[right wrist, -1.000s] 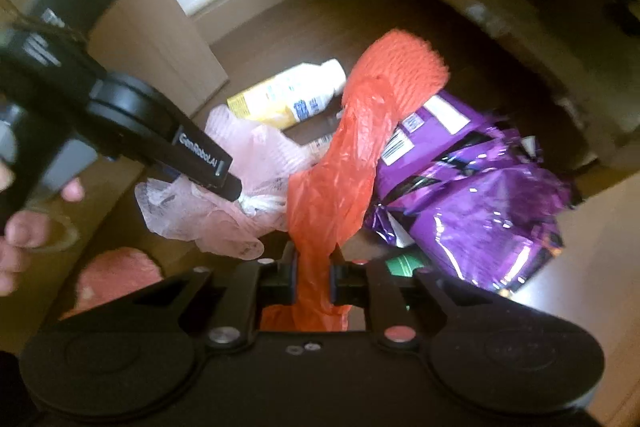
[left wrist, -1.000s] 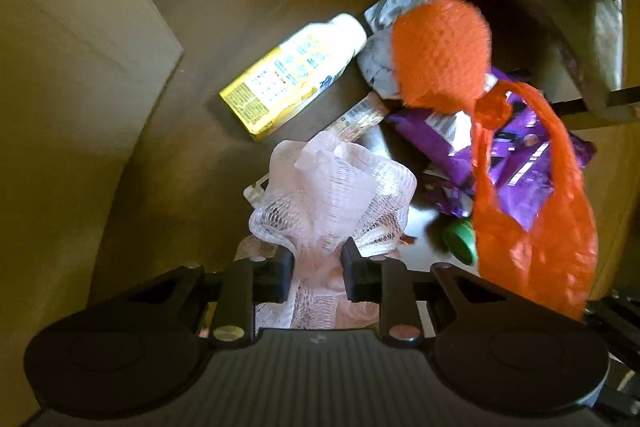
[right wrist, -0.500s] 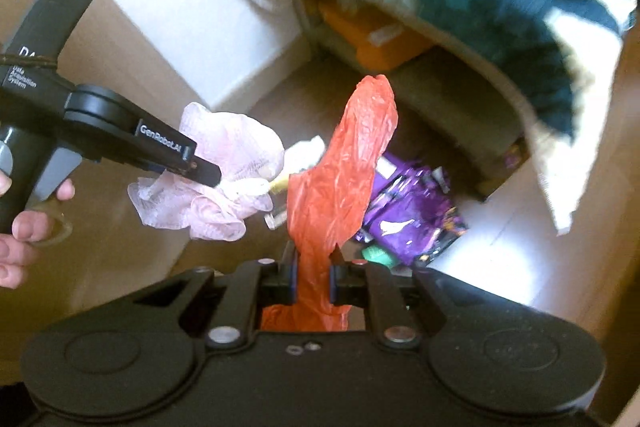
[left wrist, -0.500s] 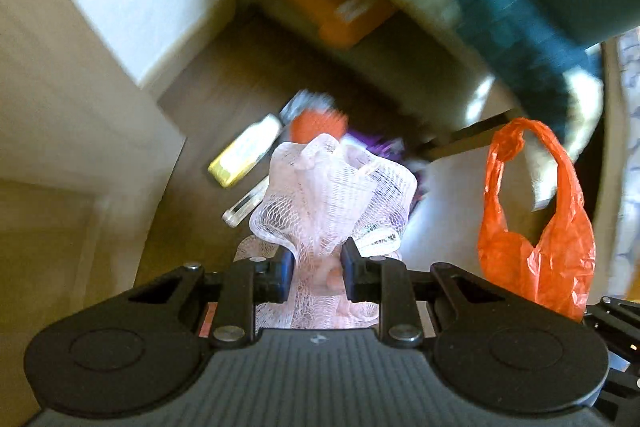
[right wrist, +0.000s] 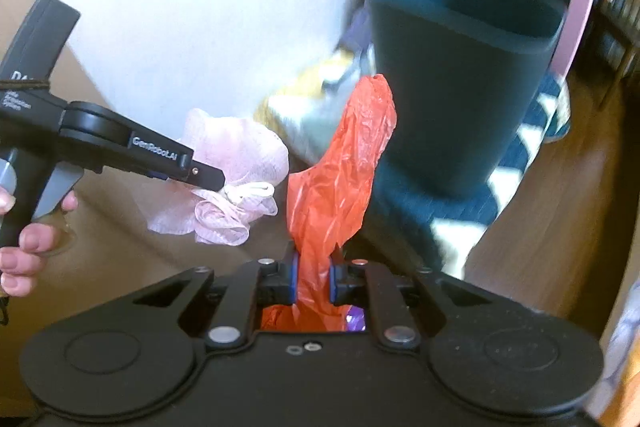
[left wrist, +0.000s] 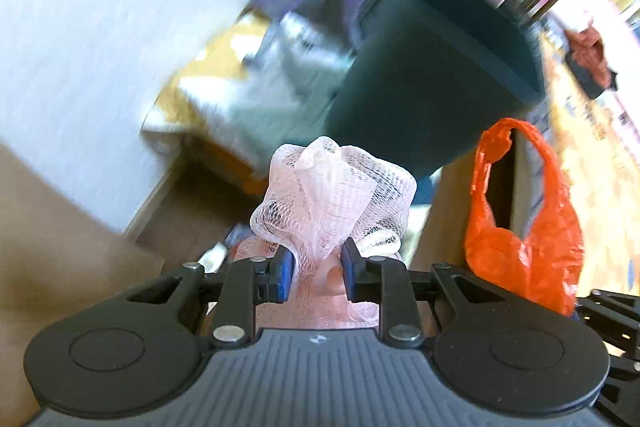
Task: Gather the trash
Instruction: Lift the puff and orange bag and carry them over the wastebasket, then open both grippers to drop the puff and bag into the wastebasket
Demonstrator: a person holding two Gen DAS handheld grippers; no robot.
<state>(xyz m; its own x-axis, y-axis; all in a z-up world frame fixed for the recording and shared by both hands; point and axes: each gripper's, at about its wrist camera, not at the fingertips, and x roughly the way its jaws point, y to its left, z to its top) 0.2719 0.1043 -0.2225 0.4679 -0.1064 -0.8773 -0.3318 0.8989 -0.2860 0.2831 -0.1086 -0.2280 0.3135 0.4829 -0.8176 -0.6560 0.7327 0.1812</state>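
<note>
Left gripper point(left wrist: 316, 273) pinches a mesh pouf point(left wrist: 332, 195), right gripper point(right wrist: 312, 281) an orange bag point(right wrist: 340, 179); either limp piece could snag the bin point(right wrist: 460, 87) rim at 1 o'clock.

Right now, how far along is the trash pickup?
Done: two pieces are picked up. In hand: the left hand-held gripper is shut on the pink mesh, and the right hand-held gripper is shut on the orange bag. Left: neither is in the dark bin ahead, which stands upright and open. No floor litter shows in these views.
</note>
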